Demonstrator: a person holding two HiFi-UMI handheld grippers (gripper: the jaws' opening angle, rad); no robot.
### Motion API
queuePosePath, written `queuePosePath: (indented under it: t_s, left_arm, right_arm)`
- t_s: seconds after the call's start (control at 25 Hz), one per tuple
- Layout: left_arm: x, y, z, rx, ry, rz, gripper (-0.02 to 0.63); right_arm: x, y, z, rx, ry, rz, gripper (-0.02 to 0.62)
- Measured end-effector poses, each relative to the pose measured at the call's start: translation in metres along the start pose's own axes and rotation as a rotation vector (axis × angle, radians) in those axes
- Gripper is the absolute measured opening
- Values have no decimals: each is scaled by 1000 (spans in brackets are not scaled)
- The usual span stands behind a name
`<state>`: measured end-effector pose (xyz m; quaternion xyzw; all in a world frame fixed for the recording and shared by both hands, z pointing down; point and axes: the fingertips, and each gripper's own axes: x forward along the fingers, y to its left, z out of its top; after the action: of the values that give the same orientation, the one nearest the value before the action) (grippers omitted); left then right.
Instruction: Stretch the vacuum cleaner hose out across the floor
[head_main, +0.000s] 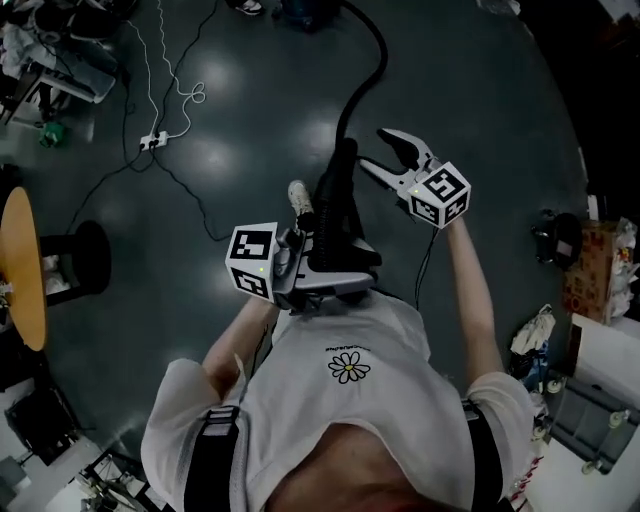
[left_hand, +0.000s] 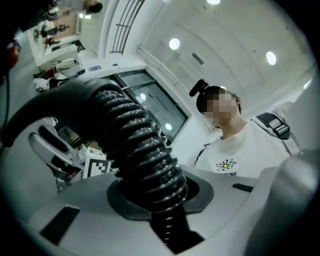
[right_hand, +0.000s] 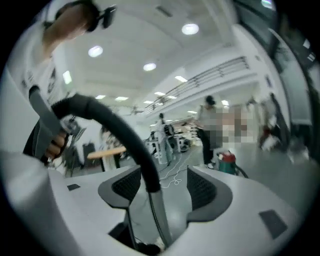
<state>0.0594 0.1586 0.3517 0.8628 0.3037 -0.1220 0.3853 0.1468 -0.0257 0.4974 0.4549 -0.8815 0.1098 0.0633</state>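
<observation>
Gripping ribbed hose (left_hand: 135, 145) near torso: left gripper (left_hand: 150, 192) pinched on corrugations. Right gripper (right_hand: 160, 187) spread, hose's smooth stretch passing loose between pads. Rest of hose trails far across floor (head_main: 480, 120). Likely light, springy, kink-prone; ribs offer non-slip hold, smooth stretch may slide.

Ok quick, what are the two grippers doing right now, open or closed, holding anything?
Left gripper: closed on the vacuum hose.
Right gripper: open, gripping nothing.
</observation>
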Motion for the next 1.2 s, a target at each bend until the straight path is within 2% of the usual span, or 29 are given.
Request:
queuePosePath:
  t_s: [0.08,0.12,0.24,0.32,0.48,0.6,0.68,0.8,0.88,1.04,1.2]
  left_arm:
    - [3,-18,-11,-50,-112,24,89]
    - [2,-26,-16,-73,-146,35,89]
    - [6,-47,-43,-69,-137,76,89]
    - [12,-60,-65,-47,-125,110,89]
    - [16,-94,-104,28,-93,173,89]
    - [13,-132,-125,94,-74,183,89]
    - [10,-156,-143,150,-31,183,89]
    - [9,-179,-169,205,16,193,89]
    - [12,-191,-180,233,33,209,89]
    - [21,-213,-191,279,66,217,89]
    - [28,-213,-203,244,66,255,89]
  right_arm:
    - [-53,1,-11,265,-102,-70,276]
    - [-77,11,-11,351,-137,-54,276]
    - [-125,69,-7,514,-159,173,275]
    - [-139,106,-8,594,-183,256,275]
    - [-149,173,-35,616,-140,285,275]
    - [-148,227,-49,656,-99,308,275]
    - [-144,269,-58,660,-77,329,275]
    - [-139,329,-79,644,-18,357,275]
    - [-140,361,-89,683,-12,385,275]
    - [-144,394,-92,812,-68,445,275]
    - [-154,411,-101,793,-24,469,275]
